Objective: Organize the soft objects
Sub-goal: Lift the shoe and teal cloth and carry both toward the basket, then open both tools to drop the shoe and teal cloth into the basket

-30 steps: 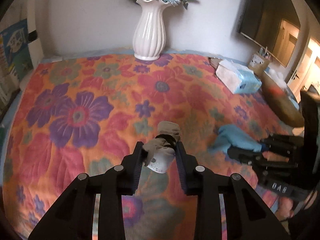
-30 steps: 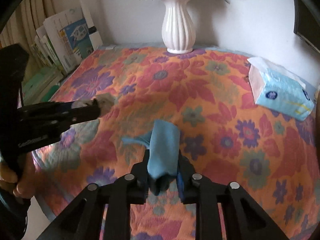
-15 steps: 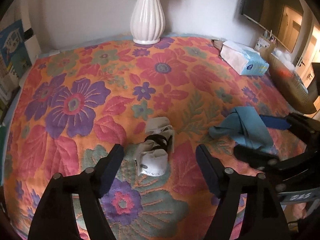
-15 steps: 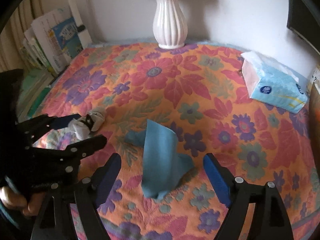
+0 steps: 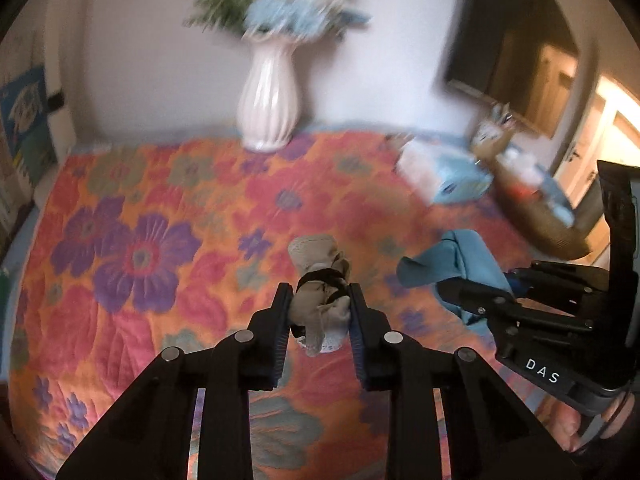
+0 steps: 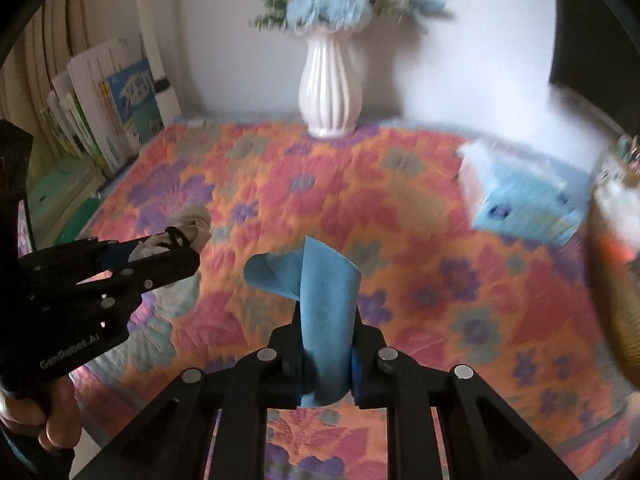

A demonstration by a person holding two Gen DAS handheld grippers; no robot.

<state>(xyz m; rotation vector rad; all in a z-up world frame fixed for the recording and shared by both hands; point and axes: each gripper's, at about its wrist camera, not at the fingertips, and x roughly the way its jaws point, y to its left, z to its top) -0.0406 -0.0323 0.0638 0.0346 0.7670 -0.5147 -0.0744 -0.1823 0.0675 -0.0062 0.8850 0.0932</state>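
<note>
Soft objects are counted at two: one beige sock bundle (image 5: 320, 296), knitted and crumpled, bound by a black band, and one smooth blue cloth (image 6: 326, 300), curled into a loose roll. The sock bundle is clamped between the closing jaws of the left gripper (image 5: 319, 312) and is held above the floral quilt (image 5: 160, 208), a stitched, padded cover in orange, red and purple. The blue cloth is pinched by the right gripper (image 6: 326, 360), whose jaws are pressed together on it, its upper end standing free. Both grippers are angled downward, side by side; each is held by a hand (image 6: 44, 420) at the frame edge. One ribbed white vase (image 6: 330, 92) of blue flowers is seen at the wall, and one tissue pack (image 6: 520, 204), possibly plastic-wrapped, though blurred.
</note>
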